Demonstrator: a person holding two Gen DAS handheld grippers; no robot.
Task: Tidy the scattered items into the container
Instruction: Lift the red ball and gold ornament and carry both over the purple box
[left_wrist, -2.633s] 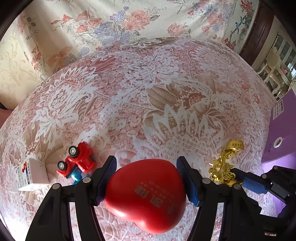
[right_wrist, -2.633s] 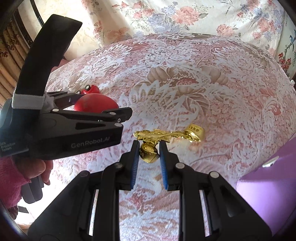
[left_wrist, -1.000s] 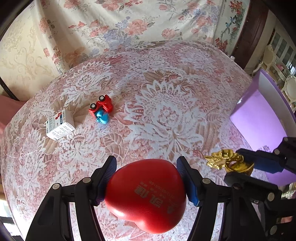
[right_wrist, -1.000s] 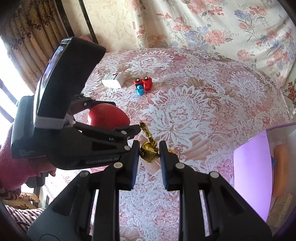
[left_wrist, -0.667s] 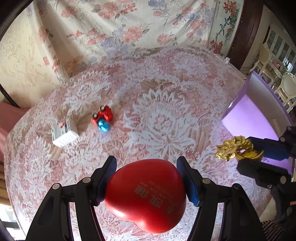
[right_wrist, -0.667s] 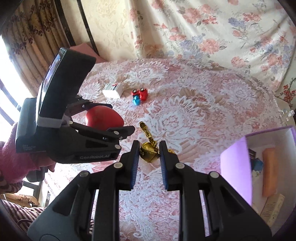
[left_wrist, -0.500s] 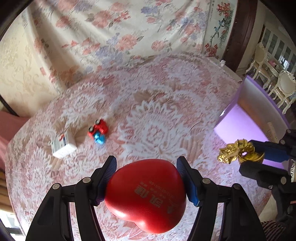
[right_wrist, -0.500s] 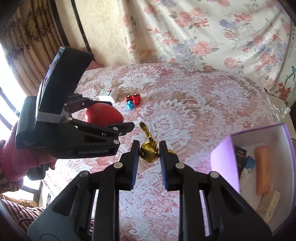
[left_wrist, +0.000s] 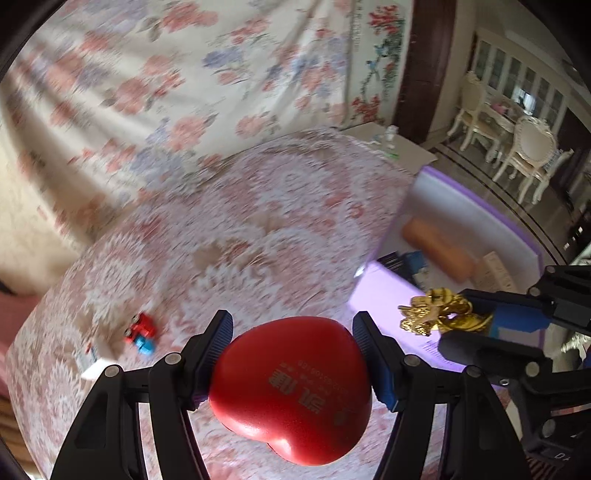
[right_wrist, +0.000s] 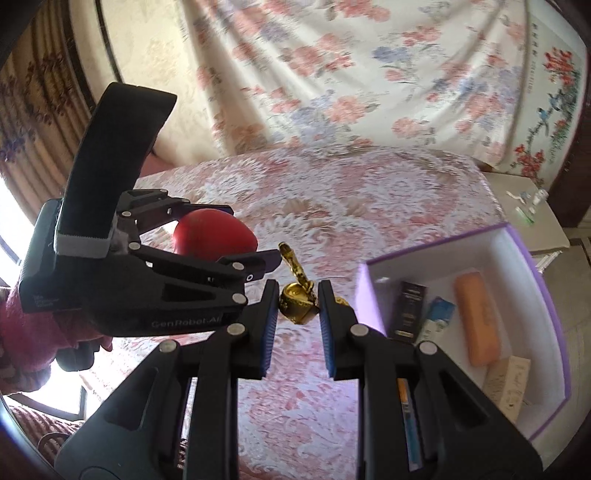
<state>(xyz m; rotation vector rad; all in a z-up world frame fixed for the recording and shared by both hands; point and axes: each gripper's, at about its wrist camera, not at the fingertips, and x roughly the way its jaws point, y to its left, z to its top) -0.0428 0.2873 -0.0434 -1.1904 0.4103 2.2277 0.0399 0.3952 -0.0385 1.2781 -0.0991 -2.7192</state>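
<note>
Nearest, the left gripper (left_wrist: 291, 332): black two-finger tool with blue pads, clamped on a glossy red heart-shaped squeeze toy (left_wrist: 291, 387) that fills the gap between its fingers and carries printed characters on its face; held up off the cloth. Beside it, to its right, the right gripper (right_wrist: 294, 306): same make, pads closed against the round base of a small gold-coloured metal ornament (right_wrist: 297, 301), whose thin stem rises up and away from the fingertips toward the left tool's tip. In the left wrist view the ornament (left_wrist: 436, 312) sits ahead and right of the heart, over the near edge of the container. Ahead and right of the right gripper: an open purple-walled box with white interior (right_wrist: 517, 240), resting on the pink and white lace-patterned cloth (right_wrist: 351, 192). Contents, seen from the right wrist: an orange oblong case (right_wrist: 476, 317), a dark narrow carton (right_wrist: 410, 310), a blue and white packet (right_wrist: 436, 319), a pale beige carton (right_wrist: 511, 384). Ahead and left of the left gripper, on the cloth: a small red and blue toy car (left_wrist: 142, 332), and just nearer, a white box (left_wrist: 92, 365), blurred. Farthest: floral curtain (right_wrist: 369, 74) behind the cloth-covered surface; white ornate chairs (left_wrist: 532, 155) beyond the container.
</note>
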